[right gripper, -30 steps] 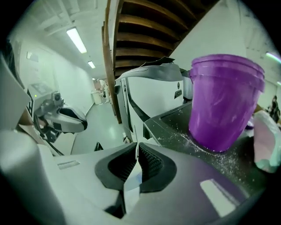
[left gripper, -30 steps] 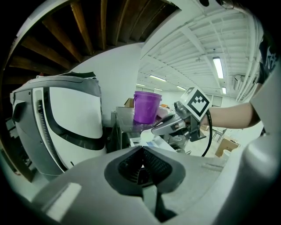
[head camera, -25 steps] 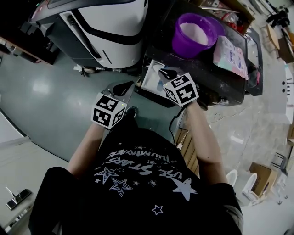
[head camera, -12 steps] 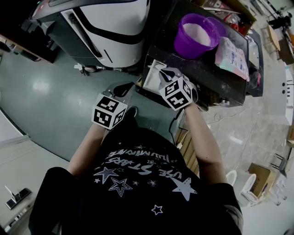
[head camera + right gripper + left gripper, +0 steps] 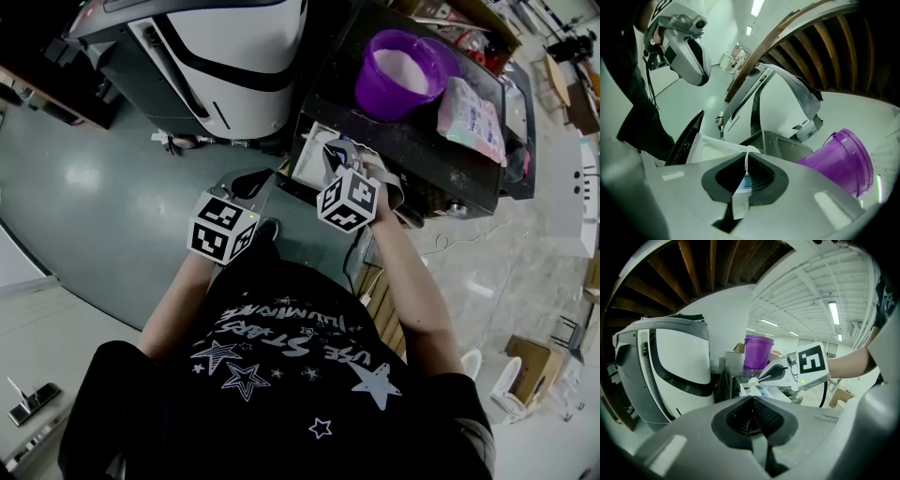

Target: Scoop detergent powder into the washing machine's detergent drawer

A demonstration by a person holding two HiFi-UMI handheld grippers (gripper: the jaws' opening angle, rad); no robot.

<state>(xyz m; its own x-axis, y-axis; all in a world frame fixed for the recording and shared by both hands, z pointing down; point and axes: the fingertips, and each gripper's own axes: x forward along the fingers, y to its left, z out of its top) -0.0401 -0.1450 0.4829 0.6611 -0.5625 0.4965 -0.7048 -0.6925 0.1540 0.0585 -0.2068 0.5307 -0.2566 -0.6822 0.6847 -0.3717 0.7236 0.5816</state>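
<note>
The right gripper (image 5: 746, 159) has its fingers clamped on the thin white handle of the scoop (image 5: 753, 379). It holds the scoop over the open detergent drawer (image 5: 312, 155), which juts past the front edge of the washing machine (image 5: 450, 164). The left gripper (image 5: 752, 404), fingers together and empty, hangs to the drawer's left over open floor (image 5: 94, 178). The purple tub (image 5: 403, 70) of powder stands further back on the machine's top.

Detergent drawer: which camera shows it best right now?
Head view: it looks down into the open white drawer, the right gripper over it. The left gripper view shows it only side-on; the right gripper view shows a white slab beyond the clamped scoop handle.
</note>
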